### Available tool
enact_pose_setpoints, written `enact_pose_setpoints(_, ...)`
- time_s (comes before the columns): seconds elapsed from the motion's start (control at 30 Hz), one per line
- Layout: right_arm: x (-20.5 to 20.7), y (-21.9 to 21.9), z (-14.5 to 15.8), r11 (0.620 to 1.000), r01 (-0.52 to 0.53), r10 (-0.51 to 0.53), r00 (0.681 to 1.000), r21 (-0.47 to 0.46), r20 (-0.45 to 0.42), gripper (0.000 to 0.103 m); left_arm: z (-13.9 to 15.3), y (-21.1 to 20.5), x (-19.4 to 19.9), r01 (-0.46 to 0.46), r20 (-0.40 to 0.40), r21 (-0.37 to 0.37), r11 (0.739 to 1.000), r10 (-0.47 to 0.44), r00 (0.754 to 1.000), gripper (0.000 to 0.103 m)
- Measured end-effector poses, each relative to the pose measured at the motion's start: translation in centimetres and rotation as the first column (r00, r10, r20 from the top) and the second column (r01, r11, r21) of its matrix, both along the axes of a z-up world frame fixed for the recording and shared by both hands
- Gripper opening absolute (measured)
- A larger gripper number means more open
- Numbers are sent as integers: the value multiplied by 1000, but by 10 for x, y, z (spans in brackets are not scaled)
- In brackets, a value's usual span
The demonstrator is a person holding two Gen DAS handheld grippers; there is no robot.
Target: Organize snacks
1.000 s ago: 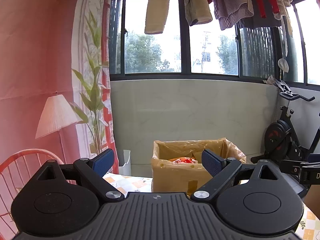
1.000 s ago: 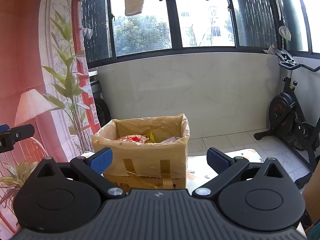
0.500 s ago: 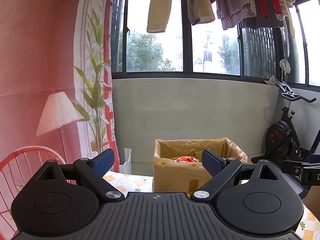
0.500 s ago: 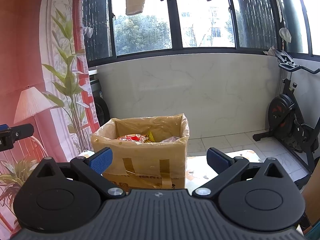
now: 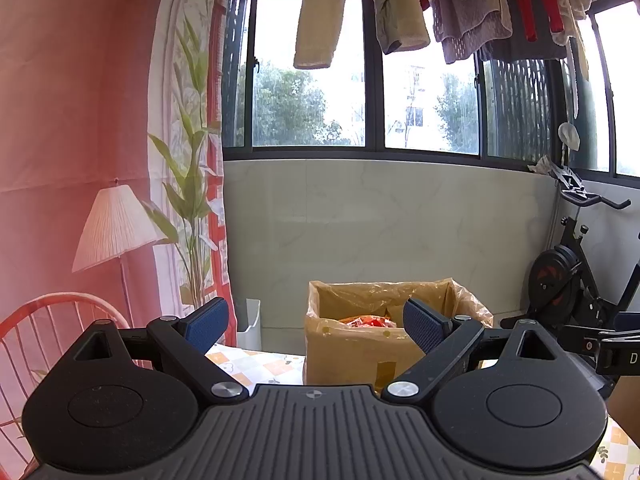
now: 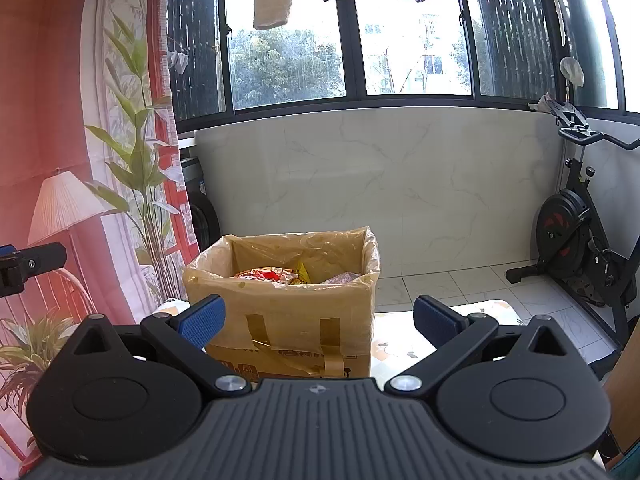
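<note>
A cardboard box (image 6: 292,320) lined with clear plastic stands on a patterned tablecloth; it also shows in the left wrist view (image 5: 352,352). Red and yellow snack packets (image 6: 276,274) lie inside it, seen too in the left wrist view (image 5: 368,322). My left gripper (image 5: 316,326) is open and empty, held up in front of the box. My right gripper (image 6: 320,322) is open and empty, also level with the box front. Part of the right gripper (image 5: 616,344) shows at the left view's right edge, and part of the left gripper (image 6: 24,268) at the right view's left edge.
An exercise bike (image 6: 576,248) stands on the tiled floor at the right. A printed backdrop with a lamp and plant (image 5: 120,220) hangs at the left. A white bin (image 5: 250,322) sits behind the table. Clothes (image 5: 440,8) hang by the window.
The left gripper view has shifted slightly, so the box sits a little further right. Both grippers stay open and empty. The right view is nearly unchanged.
</note>
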State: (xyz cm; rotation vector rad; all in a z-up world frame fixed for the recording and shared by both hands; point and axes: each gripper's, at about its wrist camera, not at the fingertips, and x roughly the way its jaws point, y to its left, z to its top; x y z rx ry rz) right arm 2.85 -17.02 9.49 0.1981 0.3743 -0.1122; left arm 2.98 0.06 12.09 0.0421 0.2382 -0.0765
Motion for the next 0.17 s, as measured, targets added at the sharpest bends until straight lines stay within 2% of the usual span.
enact_pose_setpoints(0.17, 0, 0, -1, 1000, 0, 0, 1000, 0, -3, 102, -1, 1, 0, 8, -2, -8, 1000, -8, 1000, 95)
